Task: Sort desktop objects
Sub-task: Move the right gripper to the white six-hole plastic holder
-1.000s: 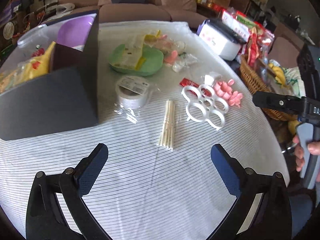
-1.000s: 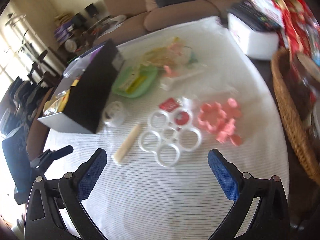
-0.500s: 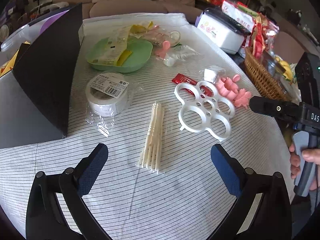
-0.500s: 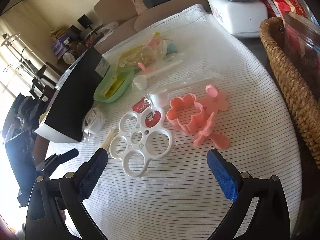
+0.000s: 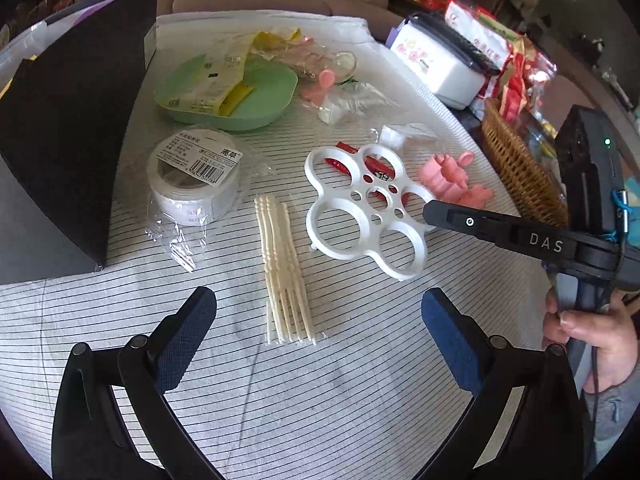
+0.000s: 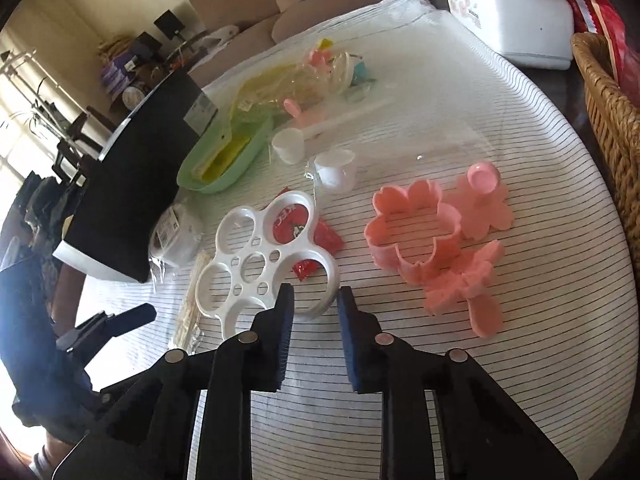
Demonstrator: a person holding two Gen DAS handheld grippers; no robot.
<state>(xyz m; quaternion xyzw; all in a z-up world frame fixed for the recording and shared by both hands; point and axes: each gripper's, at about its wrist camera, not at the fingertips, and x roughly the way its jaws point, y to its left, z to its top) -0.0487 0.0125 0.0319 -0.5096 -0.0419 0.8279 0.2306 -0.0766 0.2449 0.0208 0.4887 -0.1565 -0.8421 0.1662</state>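
Note:
A white tray of rings [image 6: 256,264] lies on the striped tablecloth [image 6: 440,360]. My right gripper [image 6: 315,300] is closing, its jaws on either side of the tray's near rim, pads against it. In the left wrist view that gripper's tip [image 5: 432,212] meets the white tray [image 5: 360,208] at its right edge. My left gripper [image 5: 320,316] stands open just above the near end of a bundle of cream sticks [image 5: 284,272], not touching it. Pink flower-shaped moulds [image 6: 432,236] lie right of the tray, and a wrapped tape roll [image 5: 192,180] lies to its left.
A black box [image 5: 60,152] stands at the left. Behind the tray are a green dish [image 5: 228,96] with packets, white scoops [image 6: 336,168] and a red sachet [image 6: 320,248]. A wicker basket [image 6: 608,104] and a white case [image 6: 512,20] line the right edge. A hand [image 5: 592,332] holds the right gripper's handle.
Both grippers have sunk toward the table. The right gripper's jaws, wide apart before, have closed onto the white tray's near rim. The left gripper stays open, now nearer the sticks.

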